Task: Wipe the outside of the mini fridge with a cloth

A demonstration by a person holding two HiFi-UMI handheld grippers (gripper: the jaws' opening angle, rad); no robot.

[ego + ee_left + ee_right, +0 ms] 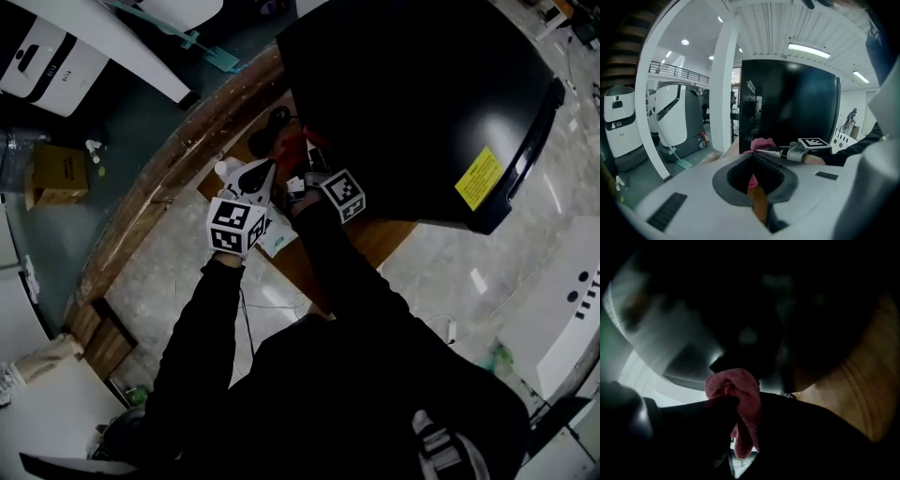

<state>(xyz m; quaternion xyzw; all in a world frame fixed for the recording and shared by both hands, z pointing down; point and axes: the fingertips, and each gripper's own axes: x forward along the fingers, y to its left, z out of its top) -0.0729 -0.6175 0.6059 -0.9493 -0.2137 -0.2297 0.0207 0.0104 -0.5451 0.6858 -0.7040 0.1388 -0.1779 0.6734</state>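
The black mini fridge [412, 94] stands on a wooden table [375, 239]; in the left gripper view it [787, 108] rises straight ahead. My right gripper [305, 167] is shut on a pink cloth [298, 148] at the fridge's lower left side. The cloth [740, 399] bunches between its dark jaws, close to the dark fridge wall. The left gripper view shows that gripper [774, 151] and the cloth [759, 143] against the fridge. My left gripper [265, 174] hovers just left of it, jaws [757, 187] closed together with nothing in them.
A yellow label [478, 178] sits near the fridge door edge. White machines [47, 52] and a cardboard box [58, 171] stand on the floor at left. A white pillar [724, 93] and a white robot [618, 126] are left of the fridge.
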